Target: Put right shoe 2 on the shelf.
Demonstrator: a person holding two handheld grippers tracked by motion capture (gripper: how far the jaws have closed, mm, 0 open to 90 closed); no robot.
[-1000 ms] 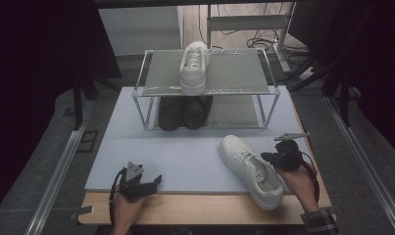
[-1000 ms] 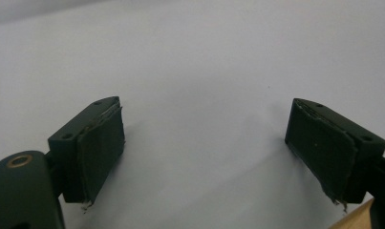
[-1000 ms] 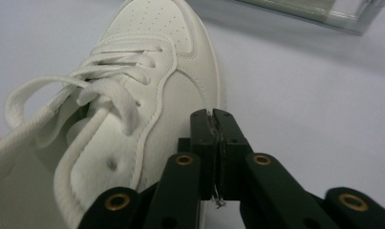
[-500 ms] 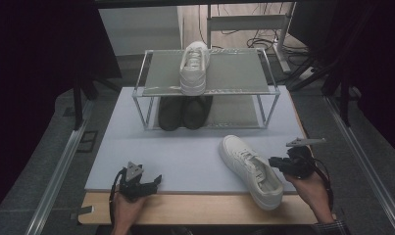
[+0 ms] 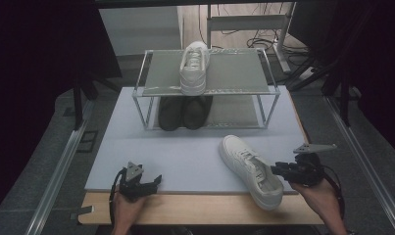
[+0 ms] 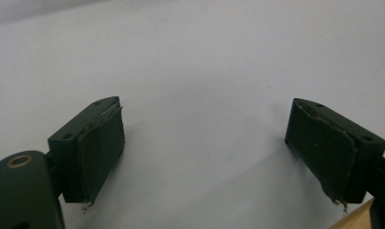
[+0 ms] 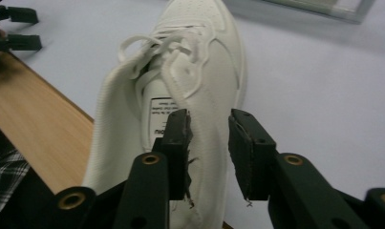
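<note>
Between my right gripper's [image 7: 208, 143] jaws, which have just been opening and now stand parted without pressing anything, shows the collar of a white sneaker [image 5: 251, 170] lying at the near right edge of the white mat [image 5: 195, 156]. I judge this a release; next is regripping or backing off. My left gripper [image 5: 156, 181] rests wide open, empty.

Shoe [image 5: 250, 169] before rack [image 5: 151, 90]; another shoe [image 5: 194, 67] on top.
</note>
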